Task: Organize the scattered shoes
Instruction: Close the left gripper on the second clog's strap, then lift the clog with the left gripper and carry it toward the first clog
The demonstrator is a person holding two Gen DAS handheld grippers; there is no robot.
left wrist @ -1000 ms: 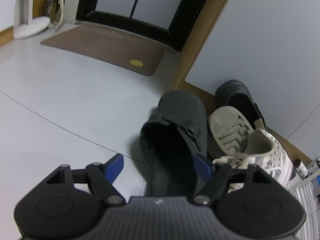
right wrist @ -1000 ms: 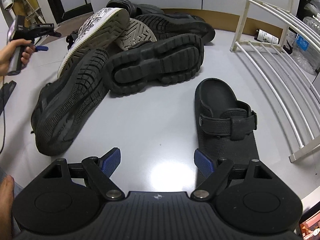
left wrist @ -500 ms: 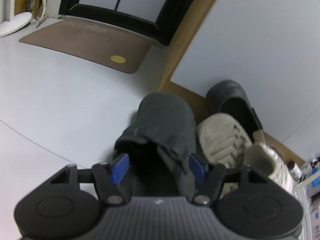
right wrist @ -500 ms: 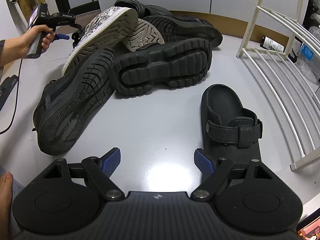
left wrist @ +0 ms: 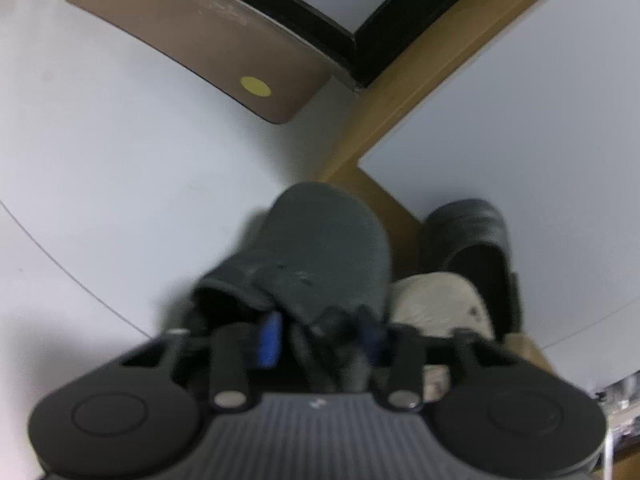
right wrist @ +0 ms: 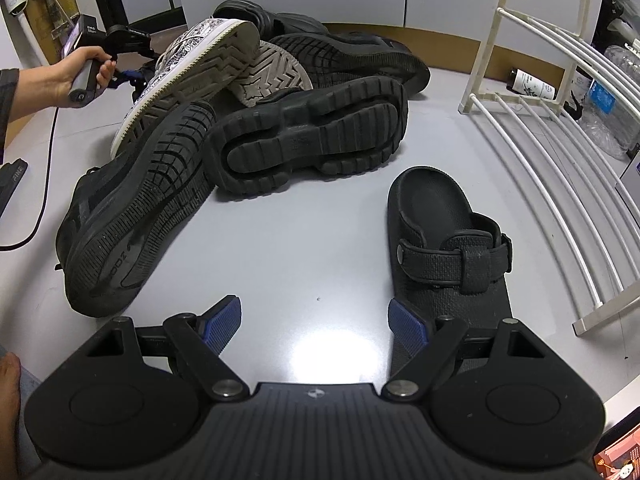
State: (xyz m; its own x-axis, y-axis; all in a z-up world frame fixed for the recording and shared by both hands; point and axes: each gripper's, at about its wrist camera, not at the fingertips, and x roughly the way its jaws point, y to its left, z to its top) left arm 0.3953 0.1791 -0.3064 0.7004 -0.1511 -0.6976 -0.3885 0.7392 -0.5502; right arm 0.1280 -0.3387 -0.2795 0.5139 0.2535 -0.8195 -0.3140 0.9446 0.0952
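Observation:
In the left wrist view my left gripper (left wrist: 320, 338) is shut on the strap and side wall of a dark grey clog (left wrist: 324, 248); the view is blurred. A white sneaker sole (left wrist: 436, 308) and a black clog (left wrist: 472, 236) lie just right of it. In the right wrist view my right gripper (right wrist: 318, 320) is open and empty above the grey floor. A black strapped sandal (right wrist: 444, 236) lies just ahead to its right. A pile of shoes lies ahead: a black sneaker sole-up (right wrist: 136, 216), a chunky black shoe (right wrist: 308, 140), a patterned white sneaker (right wrist: 192, 64).
A white wire shoe rack (right wrist: 540, 120) stands at the right, with bottles (right wrist: 532, 84) behind it. A brown door mat (left wrist: 208, 44) and dark door frame lie ahead of the left gripper. The person's hand and the left gripper's handle (right wrist: 86, 76) show at the pile's far left.
My left gripper moved forward onto the grey clog and its jaws closed on the strap. My right gripper stayed open and drew back slightly.

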